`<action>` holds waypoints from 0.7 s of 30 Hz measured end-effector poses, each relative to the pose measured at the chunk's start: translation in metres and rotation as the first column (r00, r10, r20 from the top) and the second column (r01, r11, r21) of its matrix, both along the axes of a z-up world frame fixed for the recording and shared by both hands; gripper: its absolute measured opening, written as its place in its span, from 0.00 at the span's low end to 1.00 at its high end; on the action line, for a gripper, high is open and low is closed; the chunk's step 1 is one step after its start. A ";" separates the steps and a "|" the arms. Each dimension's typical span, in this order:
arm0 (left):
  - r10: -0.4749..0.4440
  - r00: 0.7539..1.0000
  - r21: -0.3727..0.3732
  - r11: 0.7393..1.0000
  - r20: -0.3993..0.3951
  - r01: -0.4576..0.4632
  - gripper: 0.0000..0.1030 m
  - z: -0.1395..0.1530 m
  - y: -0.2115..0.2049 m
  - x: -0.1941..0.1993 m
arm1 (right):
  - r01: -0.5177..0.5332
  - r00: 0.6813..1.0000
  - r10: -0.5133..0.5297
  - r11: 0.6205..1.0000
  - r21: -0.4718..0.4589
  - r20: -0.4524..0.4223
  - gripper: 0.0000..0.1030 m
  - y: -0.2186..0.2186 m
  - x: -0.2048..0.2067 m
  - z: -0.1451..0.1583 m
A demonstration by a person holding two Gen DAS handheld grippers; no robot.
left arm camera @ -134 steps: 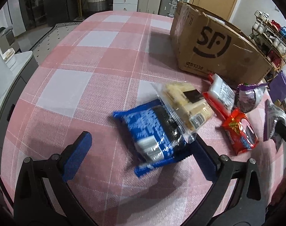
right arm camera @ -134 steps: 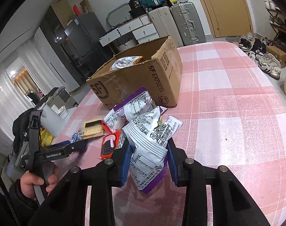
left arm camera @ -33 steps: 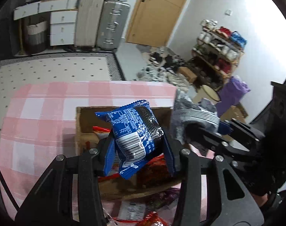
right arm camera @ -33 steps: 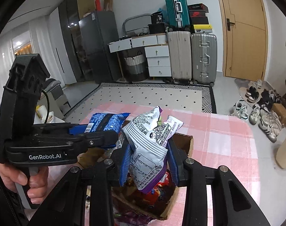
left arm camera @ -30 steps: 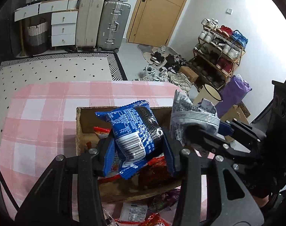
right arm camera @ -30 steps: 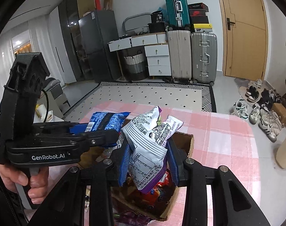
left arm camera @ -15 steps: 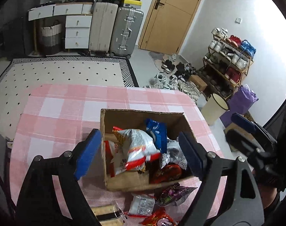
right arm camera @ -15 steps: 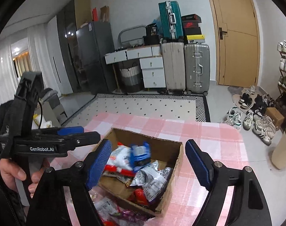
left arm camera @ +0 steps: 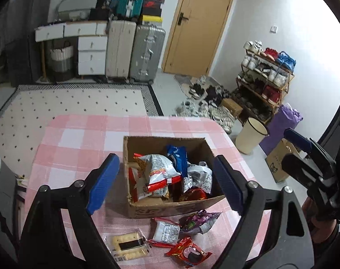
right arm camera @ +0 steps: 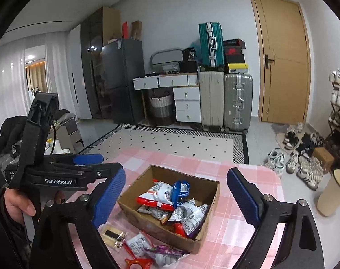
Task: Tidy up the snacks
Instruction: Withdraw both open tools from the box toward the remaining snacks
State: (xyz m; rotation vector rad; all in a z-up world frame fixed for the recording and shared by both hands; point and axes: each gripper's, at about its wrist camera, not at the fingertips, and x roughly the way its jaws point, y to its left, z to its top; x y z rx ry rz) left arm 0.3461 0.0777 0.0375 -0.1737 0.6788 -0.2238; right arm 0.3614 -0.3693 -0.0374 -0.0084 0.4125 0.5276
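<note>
While both grippers hang above the table (left arm camera: 80,134), their jaws are opening wide with nothing between them. In the left wrist view, going from left to right, the left gripper (left arm camera: 166,183) frames the box (left arm camera: 170,208), which stands on the pink checked cloth with its top open. Inside it lie a red-and-white bag (left arm camera: 156,174), a blue pack (left arm camera: 177,159) standing on edge, and a white bag (left arm camera: 198,177). In front of the box, on the cloth, lie a cracker pack (left arm camera: 127,245), a small white packet (left arm camera: 165,232), a red packet (left arm camera: 189,251) and a purple bag (left arm camera: 199,222). At the far right is the right gripper (right arm camera: 176,198), held in a hand (left arm camera: 320,219).
</note>
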 end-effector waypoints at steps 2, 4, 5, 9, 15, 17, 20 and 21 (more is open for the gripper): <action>0.007 1.000 0.005 1.000 0.012 -0.007 0.85 0.007 0.001 -0.012 | -0.002 1.000 0.002 1.000 0.004 0.009 0.92 0.000 -0.010 0.004; 0.018 1.000 0.024 1.000 0.012 -0.018 0.86 0.012 0.000 -0.021 | -0.003 1.000 0.003 1.000 0.011 0.016 0.94 0.001 -0.017 0.008; 0.022 1.000 0.028 0.999 0.017 -0.022 0.86 0.015 0.000 -0.028 | -0.003 1.000 0.002 1.000 0.017 0.020 0.95 0.000 -0.023 0.010; 0.040 0.998 0.046 0.998 0.040 -0.042 0.90 0.025 0.001 -0.053 | -0.015 0.999 0.014 1.000 0.024 0.037 0.98 0.000 -0.044 0.015; 0.054 0.989 0.116 0.991 0.135 -0.070 0.98 0.037 -0.006 -0.100 | -0.022 0.999 0.019 0.998 0.063 0.044 0.99 -0.002 -0.076 0.016; 0.048 0.987 0.119 0.991 0.151 -0.067 0.99 0.041 -0.008 -0.117 | -0.020 0.999 0.017 0.998 0.066 0.044 0.99 -0.002 -0.085 0.015; 0.055 0.983 0.121 0.990 0.175 -0.077 0.99 0.045 -0.008 -0.141 | -0.017 0.999 0.014 0.997 0.077 0.046 0.99 -0.005 -0.101 0.013; 0.057 0.981 0.121 0.989 0.183 -0.081 0.99 0.046 -0.008 -0.150 | -0.016 0.999 0.012 0.997 0.080 0.046 0.99 -0.005 -0.105 0.013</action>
